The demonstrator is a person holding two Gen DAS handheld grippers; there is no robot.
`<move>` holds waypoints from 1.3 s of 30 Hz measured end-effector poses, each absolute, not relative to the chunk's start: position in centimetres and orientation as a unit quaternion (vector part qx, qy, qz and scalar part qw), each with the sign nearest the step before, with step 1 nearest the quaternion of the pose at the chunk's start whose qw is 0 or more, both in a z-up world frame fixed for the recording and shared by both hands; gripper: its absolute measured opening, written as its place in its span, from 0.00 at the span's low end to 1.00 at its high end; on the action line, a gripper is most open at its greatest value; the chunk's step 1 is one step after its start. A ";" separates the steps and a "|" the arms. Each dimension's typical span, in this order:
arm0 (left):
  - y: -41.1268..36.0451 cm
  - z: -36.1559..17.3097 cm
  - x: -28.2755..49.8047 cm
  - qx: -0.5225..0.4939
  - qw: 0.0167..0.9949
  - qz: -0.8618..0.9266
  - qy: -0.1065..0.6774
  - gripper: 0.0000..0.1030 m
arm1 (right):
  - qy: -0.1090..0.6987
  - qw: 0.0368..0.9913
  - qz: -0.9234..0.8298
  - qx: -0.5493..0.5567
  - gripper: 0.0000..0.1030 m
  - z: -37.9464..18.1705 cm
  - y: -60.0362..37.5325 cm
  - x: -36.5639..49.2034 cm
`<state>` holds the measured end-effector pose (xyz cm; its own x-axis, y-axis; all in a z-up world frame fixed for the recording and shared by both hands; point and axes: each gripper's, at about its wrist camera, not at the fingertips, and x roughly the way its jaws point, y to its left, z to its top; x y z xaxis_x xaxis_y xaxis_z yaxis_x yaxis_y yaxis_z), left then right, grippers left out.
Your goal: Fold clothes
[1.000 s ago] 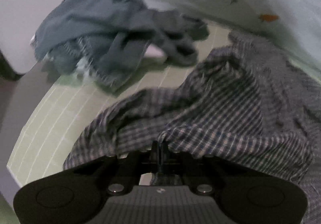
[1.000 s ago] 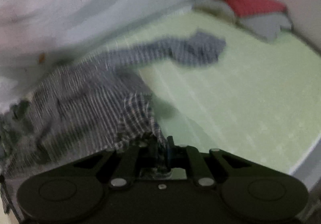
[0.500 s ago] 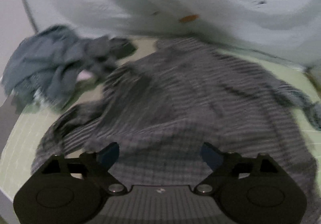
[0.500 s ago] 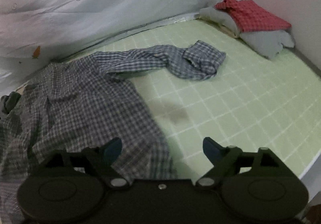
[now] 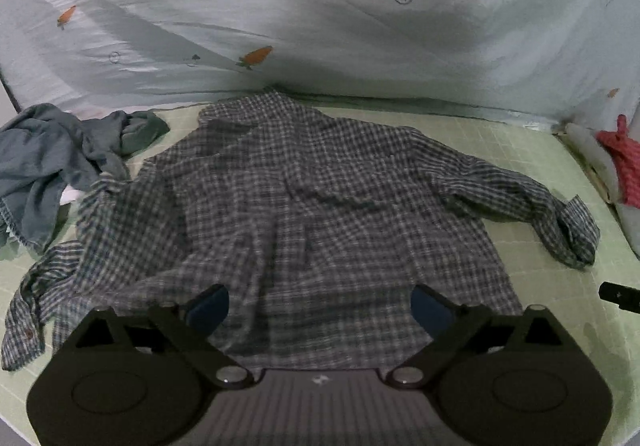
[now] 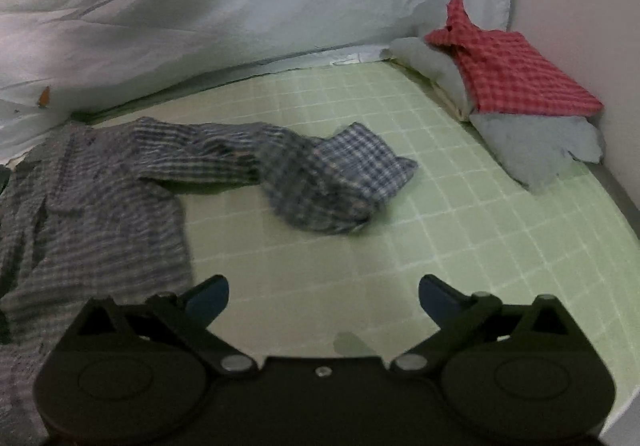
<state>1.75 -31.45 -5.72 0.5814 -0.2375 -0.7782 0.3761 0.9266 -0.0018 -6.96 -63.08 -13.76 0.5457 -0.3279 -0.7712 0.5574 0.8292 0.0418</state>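
Observation:
A grey-blue checked shirt (image 5: 304,206) lies spread out on the green gridded mat (image 5: 560,326), collar toward the back, hem nearest me. Its right sleeve (image 6: 320,182) stretches out and ends in a crumpled cuff. My left gripper (image 5: 320,306) hovers over the hem, its jaws opening wide, no cloth pinched between them. My right gripper (image 6: 324,296) hangs over the bare mat (image 6: 440,246) just right of the shirt's (image 6: 80,206) edge, its jaws also opening, with nothing between them. A dark tip of the right gripper (image 5: 620,296) shows at the right edge of the left wrist view.
A pile of grey-blue clothes (image 5: 52,162) sits at the back left. A folded red checked shirt (image 6: 512,78) rests on folded grey garments (image 6: 540,150) at the back right, by a wall. A pale sheet with carrot prints (image 5: 320,14) rises behind the mat.
Both grippers were shut on the shirt's hem a second ago; they let go and opened wide. The shirt dropped flat on the mat. Both views pulled back and swung right.

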 end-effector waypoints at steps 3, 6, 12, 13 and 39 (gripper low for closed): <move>-34.0 -5.9 2.1 0.077 0.884 -0.163 0.430 0.94 | 0.405 0.868 -0.251 0.143 0.99 -14.5 -65.9 -5.8; -36.1 -6.0 2.5 0.079 0.883 -0.144 0.440 0.94 | 0.407 0.867 -0.247 0.148 1.00 -15.6 -68.5 -4.2; -38.8 -6.0 3.1 0.094 0.877 -0.113 0.458 0.94 | 0.415 0.869 -0.231 0.137 1.00 -17.7 -72.0 -0.6; -39.1 -6.1 3.3 0.094 0.875 -0.111 0.462 0.94 | 0.415 0.871 -0.229 0.130 0.99 -18.0 -72.2 -0.1; -44.0 -6.5 4.0 0.107 0.860 -0.131 0.482 0.94 | 0.302 0.865 -0.336 0.218 0.31 -17.6 -77.4 -10.2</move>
<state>3.96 -44.03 -6.48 0.5008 -0.1213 -0.8570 0.3285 0.9427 0.0585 -10.19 -77.36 -17.62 0.5925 -0.4495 -0.6685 0.7129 0.6790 0.1752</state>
